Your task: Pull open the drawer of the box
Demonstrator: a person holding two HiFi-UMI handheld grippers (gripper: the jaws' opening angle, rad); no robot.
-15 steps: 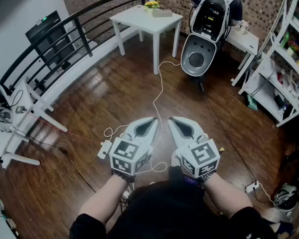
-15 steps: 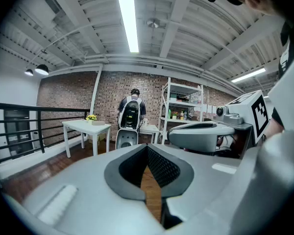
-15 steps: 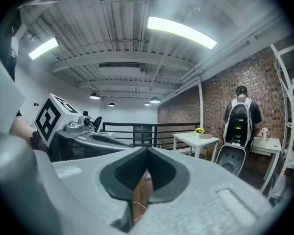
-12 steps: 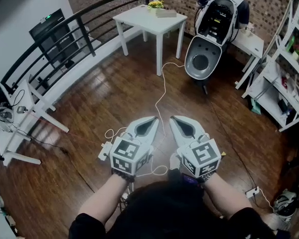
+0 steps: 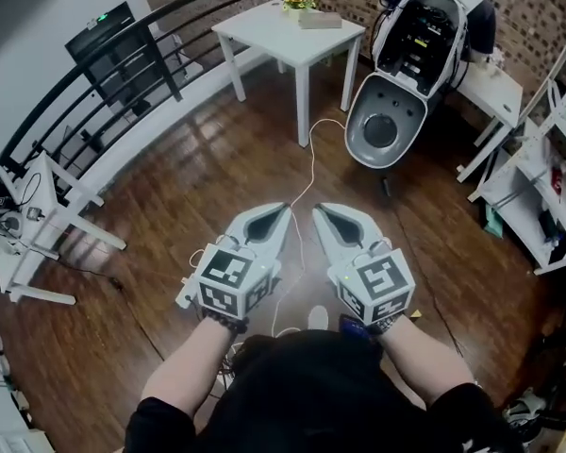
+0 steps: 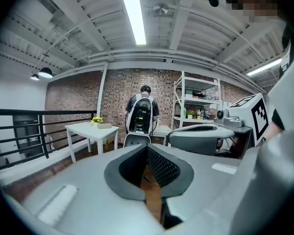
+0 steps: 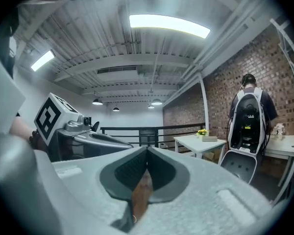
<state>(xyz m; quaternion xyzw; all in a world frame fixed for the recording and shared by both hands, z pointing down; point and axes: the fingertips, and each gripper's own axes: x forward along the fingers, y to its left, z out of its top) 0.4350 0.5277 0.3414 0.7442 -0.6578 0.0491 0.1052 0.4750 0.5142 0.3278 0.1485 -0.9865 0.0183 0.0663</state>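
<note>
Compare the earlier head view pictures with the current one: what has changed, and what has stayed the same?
The left gripper and right gripper moved slightly up the frame, forward toward the white square table. Nothing was taken hold of or let go. Both grippers stay shut, empty and side by side above the dark wooden floor.

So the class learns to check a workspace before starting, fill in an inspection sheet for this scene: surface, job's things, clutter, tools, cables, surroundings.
Surface: wooden floor; a white table stands far ahead.
Job's things: small box on the table beside yellow flowers; its drawer cannot be made out.
Clutter: nothing seen on the table besides these.
Tools: left tool and right tool both shut, empty, side by side above the floor.
Cables: white cable runs over the floor from the table toward the tools.
Surroundings: black railing on the left, white shelves on the right, a person wearing a large pack.
</note>
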